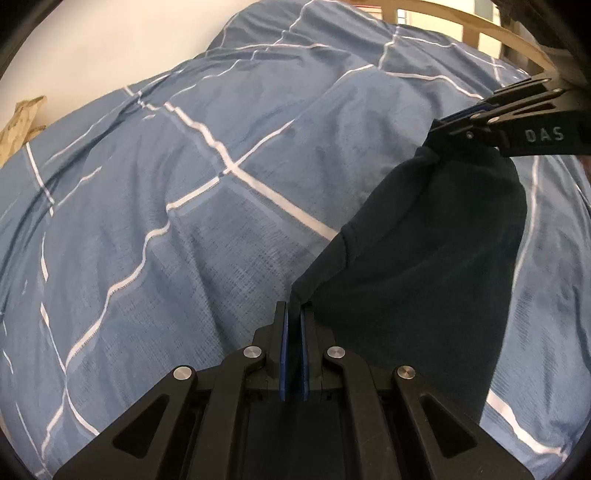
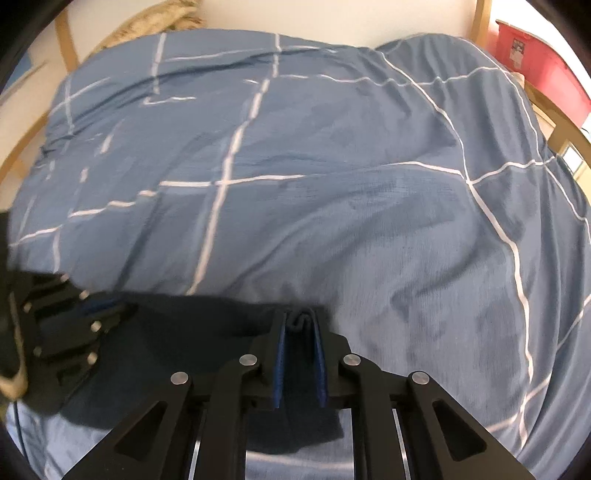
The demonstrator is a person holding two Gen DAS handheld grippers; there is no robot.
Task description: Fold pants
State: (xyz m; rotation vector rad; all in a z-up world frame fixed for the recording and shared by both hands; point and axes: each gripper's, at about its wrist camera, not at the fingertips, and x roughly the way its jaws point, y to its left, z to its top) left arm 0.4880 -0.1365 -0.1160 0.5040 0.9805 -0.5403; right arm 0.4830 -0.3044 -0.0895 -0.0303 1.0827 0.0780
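Observation:
The dark navy pants (image 1: 424, 266) hang stretched between my two grippers above the blue checked duvet (image 1: 184, 184). My left gripper (image 1: 294, 314) is shut on one edge of the pants. In that view my right gripper (image 1: 443, 123) at the upper right is shut on the other end of the cloth. In the right wrist view my right gripper (image 2: 301, 325) is shut on a thick fold of the pants (image 2: 207, 332), and my left gripper (image 2: 107, 306) shows blurred at the left, clamped on the same cloth.
The duvet (image 2: 332, 184) covers the whole bed, with rumpled ridges. A wooden bed frame (image 1: 461, 22) curves along the far edge. A red bin (image 2: 535, 62) stands beyond the bed at the right. A beige cloth (image 2: 159, 22) lies by the wall.

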